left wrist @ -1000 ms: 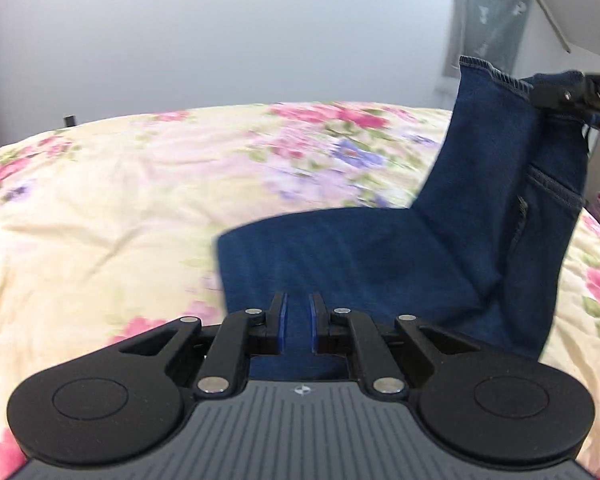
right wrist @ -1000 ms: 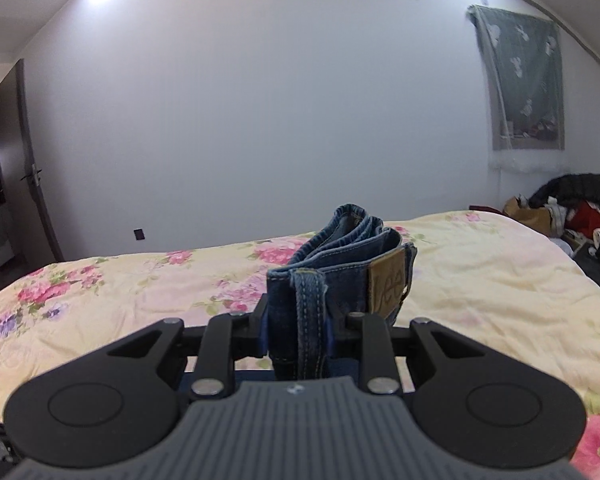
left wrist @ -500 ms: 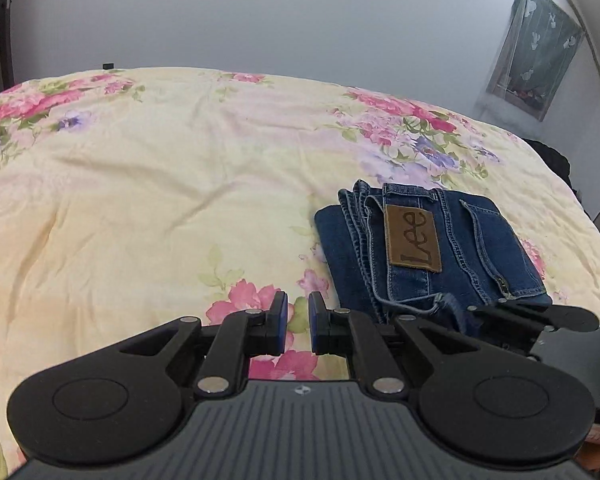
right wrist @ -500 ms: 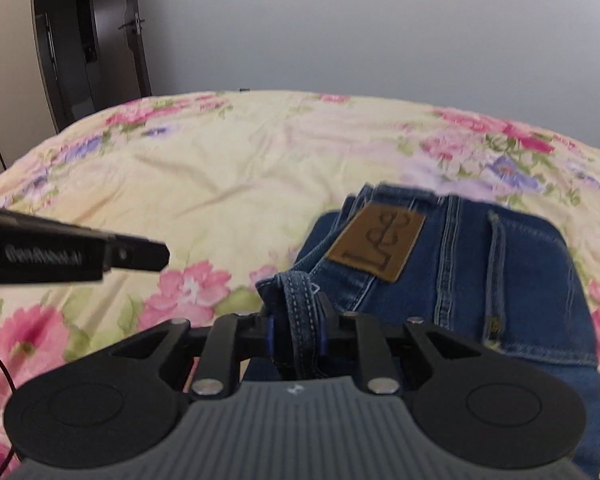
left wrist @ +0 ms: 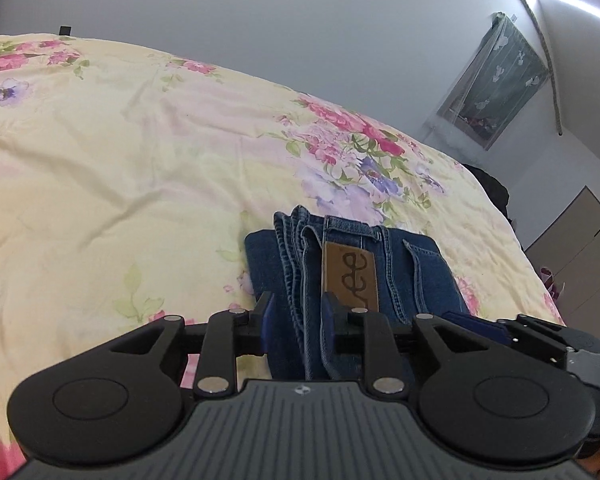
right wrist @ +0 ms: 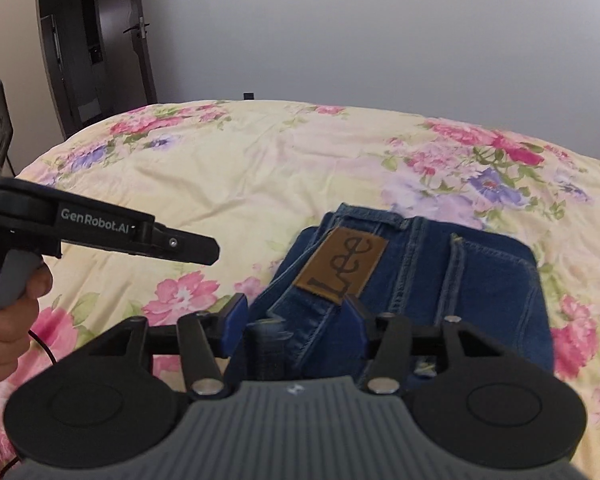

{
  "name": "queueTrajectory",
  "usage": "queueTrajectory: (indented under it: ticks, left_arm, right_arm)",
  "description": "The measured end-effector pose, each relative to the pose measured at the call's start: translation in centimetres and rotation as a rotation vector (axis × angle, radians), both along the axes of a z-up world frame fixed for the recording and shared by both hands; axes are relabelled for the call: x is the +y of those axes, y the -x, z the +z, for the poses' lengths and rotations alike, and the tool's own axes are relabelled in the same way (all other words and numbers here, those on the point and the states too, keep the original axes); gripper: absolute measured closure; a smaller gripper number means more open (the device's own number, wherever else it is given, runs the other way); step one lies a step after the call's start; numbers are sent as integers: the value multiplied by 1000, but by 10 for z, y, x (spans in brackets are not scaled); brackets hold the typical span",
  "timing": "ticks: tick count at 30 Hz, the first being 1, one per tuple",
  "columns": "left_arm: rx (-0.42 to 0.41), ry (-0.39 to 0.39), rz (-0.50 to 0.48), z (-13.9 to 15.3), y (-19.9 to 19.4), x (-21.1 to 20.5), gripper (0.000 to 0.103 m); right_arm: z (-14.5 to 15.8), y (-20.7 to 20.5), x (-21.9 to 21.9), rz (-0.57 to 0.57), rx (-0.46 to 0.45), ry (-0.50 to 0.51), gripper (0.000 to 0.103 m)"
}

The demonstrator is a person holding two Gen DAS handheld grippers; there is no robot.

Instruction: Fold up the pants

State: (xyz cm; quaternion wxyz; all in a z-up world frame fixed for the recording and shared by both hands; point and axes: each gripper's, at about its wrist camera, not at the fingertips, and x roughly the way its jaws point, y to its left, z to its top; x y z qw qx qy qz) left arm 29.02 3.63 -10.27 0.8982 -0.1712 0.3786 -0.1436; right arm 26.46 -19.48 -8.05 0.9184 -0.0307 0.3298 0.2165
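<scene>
The blue jeans [right wrist: 452,280] lie folded in a compact stack on the bed, brown Lee patch [right wrist: 342,266] on top. They also show in the left wrist view [left wrist: 400,272]. My right gripper [right wrist: 294,320] is open, its jaws apart on either side of the waistband at the stack's near edge. My left gripper [left wrist: 296,316] is open too, with the stack's left edge folds between its jaws. The left gripper's body shows at the left of the right wrist view [right wrist: 100,232].
A flowered yellow bedspread [right wrist: 240,172] covers the bed. A dark door [right wrist: 96,48] stands at the back left. A grey curtain [left wrist: 496,80] hangs on the far wall, with a cabinet [left wrist: 572,264] and dark clothes beyond the bed's right edge.
The right gripper laid the waistband down on the stack and opened. The left gripper opened and moved right, over the stack's left edge.
</scene>
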Motion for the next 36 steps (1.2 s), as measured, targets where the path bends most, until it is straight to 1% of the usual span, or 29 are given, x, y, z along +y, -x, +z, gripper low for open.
queueTrajectory:
  ticks: [3, 5, 6, 8, 10, 11, 15, 16, 18, 19, 22, 23, 25, 26, 27, 28, 29, 33, 36]
  left_arm:
    - [31, 34, -24, -7, -19, -7, 76]
    - [37, 70, -30, -13, -30, -10, 74]
    - [46, 93, -35, -18, -38, -12, 66]
    - [68, 120, -41, -28, -52, -15, 54]
    - [92, 143, -46, -41, -67, -16, 53]
    - [102, 159, -40, -48, -75, -16, 51]
    - [111, 226, -17, -65, -97, -13, 34]
    - [118, 237, -23, -68, -102, -13, 33]
    - [121, 252, -33, -75, -109, -15, 26]
    - [121, 269, -38, -78, -111, -15, 26]
    - [127, 325, -47, -81, -114, -15, 24]
    - [122, 335, -50, -79, -113, -17, 25]
    - [110, 343, -87, -76, -111, -24, 34]
    - [100, 318, -110, -73, -110, -31, 39]
    - [69, 265, -121, -70, -108, -38, 46]
    - [51, 215, -123, -68, -106, -43, 48]
    - [50, 183, -120, -68, -106, -47, 55]
    - [42, 165, -116, -57, -100, -46, 73]
    - [8, 94, -130, -34, -88, -54, 78]
  right_arm:
    - [4, -21, -26, -50, 38, -14, 56]
    - [2, -34, -38, -74, 57, 4, 56]
    - [0, -39, -42, -85, 56, 28, 55]
    - [-6, -51, -49, -100, 58, 65, 55]
    - [-11, -62, -57, -117, 62, 82, 55]
    - [-14, -67, -63, -128, 66, 86, 55]
    - [-25, -83, -85, -163, 80, 95, 55]
    - [-29, -85, -90, -165, 86, 96, 55]
    - [-38, -91, -96, -170, 101, 103, 55]
    - [-42, -93, -99, -173, 107, 107, 55]
    - [-51, -98, -107, -181, 121, 74, 54]
    - [-53, -98, -108, -181, 125, 68, 53]
    - [-56, -98, -106, -175, 122, 81, 52]
    - [-57, -98, -105, -174, 120, 85, 52]
    - [-57, -97, -105, -175, 120, 84, 51]
    - [-57, -97, -105, -176, 120, 79, 51]
    - [-57, -97, -106, -178, 121, 73, 51]
    - [-52, -92, -108, -184, 126, 65, 52]
    - [-44, -84, -115, -186, 119, 69, 52]
